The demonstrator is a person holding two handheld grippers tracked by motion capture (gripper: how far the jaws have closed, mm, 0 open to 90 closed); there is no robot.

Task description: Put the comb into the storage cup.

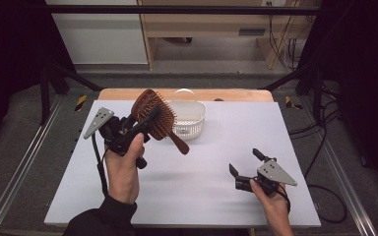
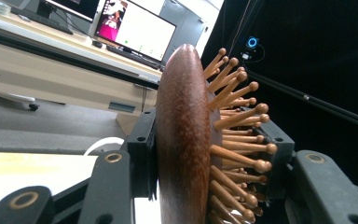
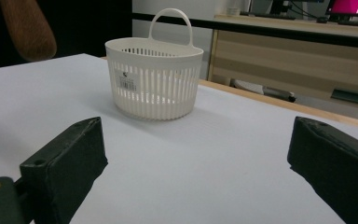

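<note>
A brown wooden hairbrush (image 1: 153,115) with wooden pins is held up off the table by my left gripper (image 1: 145,123), whose jaws are shut on its head. In the left gripper view the hairbrush (image 2: 184,140) stands edge-on between the two black jaws, pins pointing right. Its handle (image 1: 178,144) slopes down to the right. Just behind it stands a white slotted basket (image 1: 189,117) with a loop handle. My right gripper (image 1: 246,163) rests low over the table at the front right, jaws wide open and nothing between them. Ahead of those jaws sits the basket (image 3: 154,84).
The white table top (image 1: 211,162) carries the basket at its back middle. A wooden strip (image 1: 236,95) edges the far side. Metal frame rails (image 1: 15,172) run along both sides. The hairbrush handle end (image 3: 28,28) shows at the upper left of the right gripper view.
</note>
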